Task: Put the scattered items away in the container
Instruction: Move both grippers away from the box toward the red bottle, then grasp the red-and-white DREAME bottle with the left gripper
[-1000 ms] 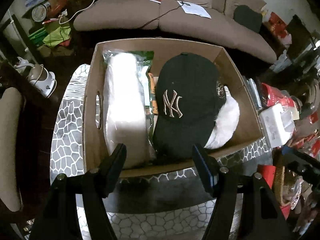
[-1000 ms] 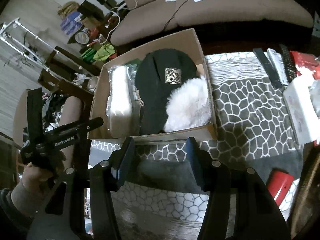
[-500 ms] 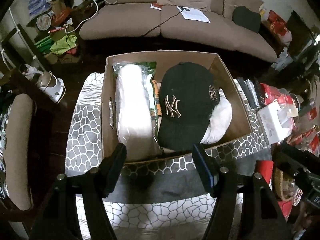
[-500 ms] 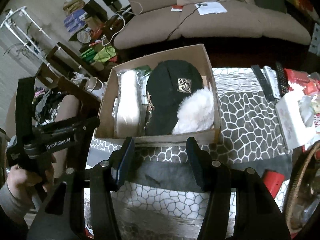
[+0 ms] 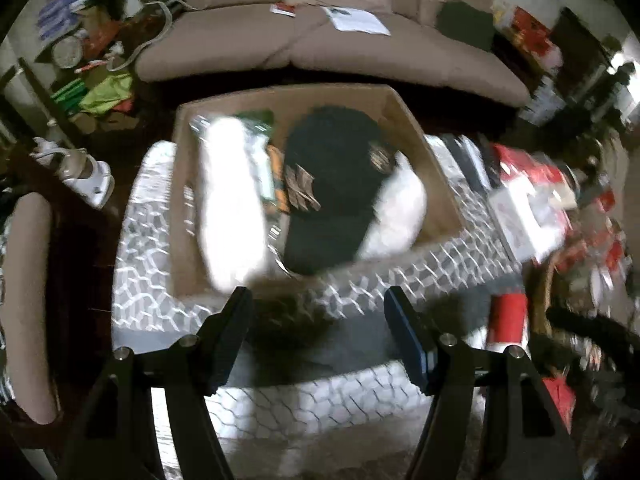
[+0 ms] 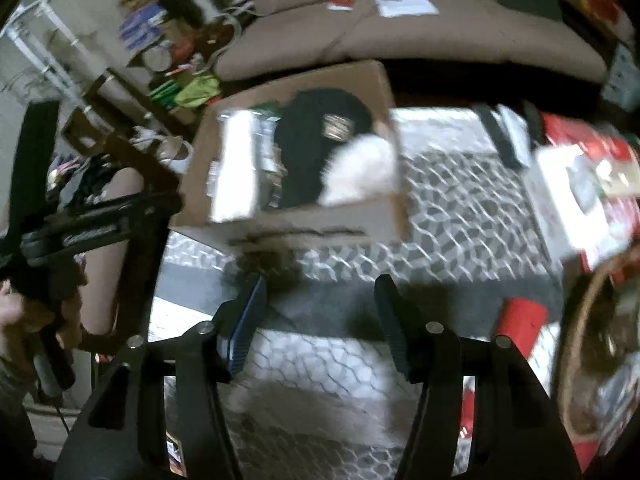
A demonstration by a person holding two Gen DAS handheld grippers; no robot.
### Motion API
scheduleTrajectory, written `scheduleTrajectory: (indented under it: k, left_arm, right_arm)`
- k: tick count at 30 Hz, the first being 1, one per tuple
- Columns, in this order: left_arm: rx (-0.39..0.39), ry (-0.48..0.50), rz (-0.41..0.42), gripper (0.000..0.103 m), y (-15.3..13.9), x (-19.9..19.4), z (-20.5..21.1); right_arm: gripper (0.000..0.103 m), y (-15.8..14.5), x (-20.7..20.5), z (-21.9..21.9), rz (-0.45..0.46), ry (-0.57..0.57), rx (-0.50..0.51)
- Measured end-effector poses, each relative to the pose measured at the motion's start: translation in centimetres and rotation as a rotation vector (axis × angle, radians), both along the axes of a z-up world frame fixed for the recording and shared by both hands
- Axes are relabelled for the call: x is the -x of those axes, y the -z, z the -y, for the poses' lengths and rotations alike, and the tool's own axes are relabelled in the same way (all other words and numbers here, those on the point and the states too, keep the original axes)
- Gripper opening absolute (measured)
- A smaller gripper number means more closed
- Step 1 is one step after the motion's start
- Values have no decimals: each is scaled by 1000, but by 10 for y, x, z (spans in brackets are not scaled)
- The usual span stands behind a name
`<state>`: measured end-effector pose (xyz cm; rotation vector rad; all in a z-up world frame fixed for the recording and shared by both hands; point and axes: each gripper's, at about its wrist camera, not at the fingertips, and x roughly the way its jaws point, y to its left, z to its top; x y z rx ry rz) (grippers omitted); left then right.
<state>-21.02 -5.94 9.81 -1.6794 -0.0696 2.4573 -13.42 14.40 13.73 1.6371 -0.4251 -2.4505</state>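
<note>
A cardboard box [image 5: 404,112] [image 6: 316,228] stands on the patterned table. Inside lie a black cap [image 5: 332,184] [image 6: 312,148], a white fluffy item [image 5: 400,208] [image 6: 360,168] and a white wrapped bundle [image 5: 230,200] [image 6: 236,168]. My left gripper [image 5: 318,300] hangs open above the table in front of the box, nothing between its fingers. My right gripper [image 6: 320,288] is also in front of the box, its jaws opening and empty. The left gripper's body [image 6: 88,220] and the hand holding it show at the left of the right wrist view. Both views are blurred.
A brown sofa [image 5: 360,48] with papers sits behind the table. Red packages and a white box [image 5: 528,216] crowd the table's right side, with a red cylinder [image 6: 520,320] and a wicker basket [image 6: 572,332] nearer. A chair [image 5: 28,300] stands at left.
Both grippers have pulled back and up from the box, so it looks smaller and farther. The right gripper's fingers now stand wider apart. The views have become blurred.
</note>
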Motion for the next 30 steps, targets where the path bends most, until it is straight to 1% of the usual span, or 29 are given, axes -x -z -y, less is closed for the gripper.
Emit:
scheduleTrajectory:
  k: [1, 2, 3, 4, 6, 9, 11, 13, 15, 17, 20, 23, 26, 27, 29, 30]
  left_arm:
    - [-23, 22, 9, 68, 6, -10, -8]
    - [-51, 48, 28, 70, 15, -21, -18]
    - [-77, 72, 53, 71, 24, -30, -28]
    - [-103, 94, 81, 72, 36, -41, -40]
    - [-140, 115, 139, 72, 57, -57, -62]
    - [-187, 156, 260, 72, 97, -84, -108]
    - [-197, 204, 313, 72, 118, -99, -140]
    - [-174, 258, 336, 72, 132, -111, -171]
    - [-135, 303, 324, 72, 142, -118, -199]
    - [-91, 331, 288, 72, 148, -122, -223]
    - [-40, 331, 254, 72, 163, -121, -250]
    - [-46, 306, 234, 72, 176, -118, -264]
    - [-43, 301, 250, 72, 195, -117, -281]
    - [-49, 303, 256, 79, 200, -117, -286]
    - [-75, 309, 243, 81, 204, -119, -295]
    - [-72, 315, 235, 81, 205, -120, -301]
  right_arm:
    - [69, 4, -8, -15, 12, 30, 3]
    - [73, 8, -17, -32, 23, 68, 0]
    - [80, 14, -28, -53, 36, 114, 2]
    - [81, 21, -37, -73, 52, 154, 9]
    - [81, 38, -51, -116, 119, 241, 34]
    - [81, 60, -60, -174, 183, 353, 109]
    - [81, 73, -59, -197, 232, 381, 137]
    - [81, 88, -54, -210, 268, 374, 145]
    - [81, 106, -44, -215, 307, 345, 140]
    - [81, 128, -34, -217, 357, 324, 114]
    - [81, 161, -22, -219, 432, 315, 90]
    - [81, 188, -11, -224, 486, 317, 102]
    - [81, 210, -1, -226, 536, 303, 87]
    - [81, 218, 3, -226, 550, 294, 86]
    - [81, 228, 8, -226, 561, 283, 98]
    - [82, 233, 10, -227, 567, 280, 97]
